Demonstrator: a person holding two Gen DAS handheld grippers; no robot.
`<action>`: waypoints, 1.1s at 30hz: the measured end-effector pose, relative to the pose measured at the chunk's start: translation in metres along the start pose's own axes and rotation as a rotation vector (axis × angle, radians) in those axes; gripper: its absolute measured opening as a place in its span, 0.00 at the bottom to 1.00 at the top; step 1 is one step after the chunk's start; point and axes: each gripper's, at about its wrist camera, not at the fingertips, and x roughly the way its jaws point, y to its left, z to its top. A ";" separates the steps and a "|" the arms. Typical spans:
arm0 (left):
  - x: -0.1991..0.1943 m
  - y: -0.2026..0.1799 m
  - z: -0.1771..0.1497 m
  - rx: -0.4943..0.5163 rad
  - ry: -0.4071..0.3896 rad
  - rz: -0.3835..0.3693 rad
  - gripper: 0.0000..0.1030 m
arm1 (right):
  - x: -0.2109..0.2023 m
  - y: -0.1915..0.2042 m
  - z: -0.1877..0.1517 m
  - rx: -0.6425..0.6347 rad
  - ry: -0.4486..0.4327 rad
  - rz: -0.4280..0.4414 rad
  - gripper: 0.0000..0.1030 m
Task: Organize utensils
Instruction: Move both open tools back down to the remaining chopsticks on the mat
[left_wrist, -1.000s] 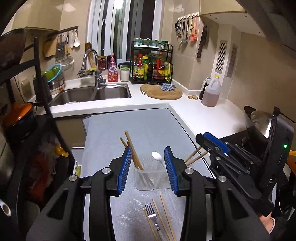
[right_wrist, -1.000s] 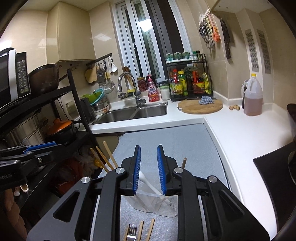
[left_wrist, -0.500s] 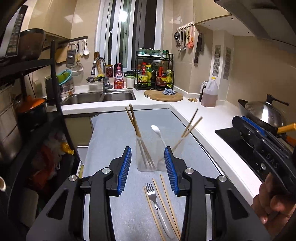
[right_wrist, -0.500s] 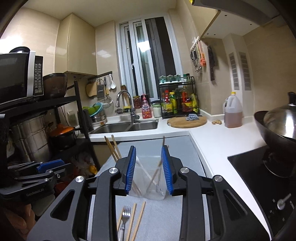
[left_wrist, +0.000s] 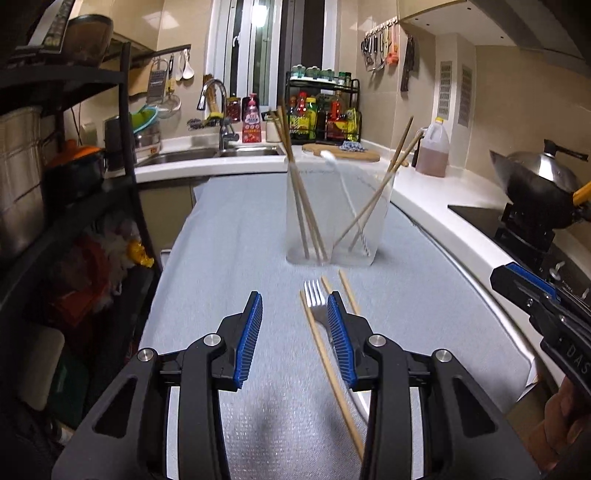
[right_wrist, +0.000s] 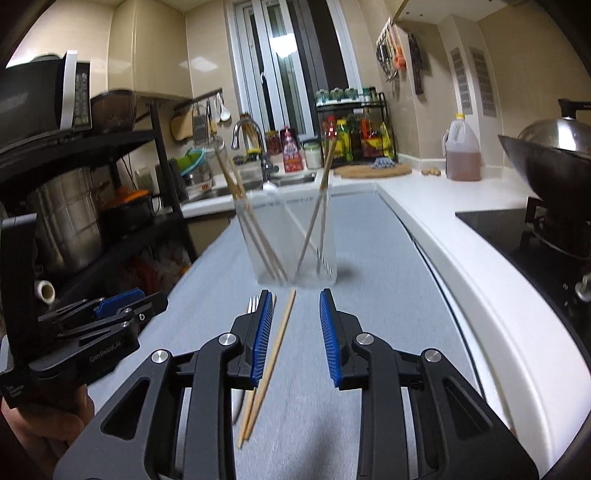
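Observation:
A clear plastic container (left_wrist: 332, 221) (right_wrist: 291, 236) stands on the grey mat (left_wrist: 229, 258), holding several wooden chopsticks and a white spoon (left_wrist: 328, 157). In front of it a metal fork (left_wrist: 314, 295) (right_wrist: 253, 303) and loose chopsticks (left_wrist: 325, 354) (right_wrist: 280, 332) lie flat on the mat. My left gripper (left_wrist: 294, 299) hovers low, open and empty, its right finger just above the fork. My right gripper (right_wrist: 295, 295) hangs over one loose chopstick; its jaws are closing, with nothing pressed between the pads. Each gripper shows at the other view's edge (left_wrist: 517, 277) (right_wrist: 129, 301).
A black rack (left_wrist: 122, 184) with pots stands left of the mat. To the right are a white counter (right_wrist: 461, 229), a hob with a wok (left_wrist: 535, 184) and an oil jug (left_wrist: 432, 151). The sink (left_wrist: 207, 155), a cutting board and a spice rack lie behind.
Both grippers have sunk and drawn back from the container, which now stands farther ahead. The fork and loose chopsticks are now at the fingertips. The right jaws stand wider than a second ago.

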 end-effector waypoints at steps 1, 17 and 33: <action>0.004 0.001 -0.008 -0.004 0.014 0.001 0.36 | 0.003 0.001 -0.008 -0.010 0.014 0.003 0.26; 0.035 0.025 -0.044 -0.144 0.163 -0.044 0.16 | 0.029 -0.012 -0.050 0.026 0.137 -0.003 0.05; 0.047 -0.024 -0.066 -0.018 0.261 -0.115 0.18 | 0.047 -0.005 -0.061 0.035 0.231 0.071 0.08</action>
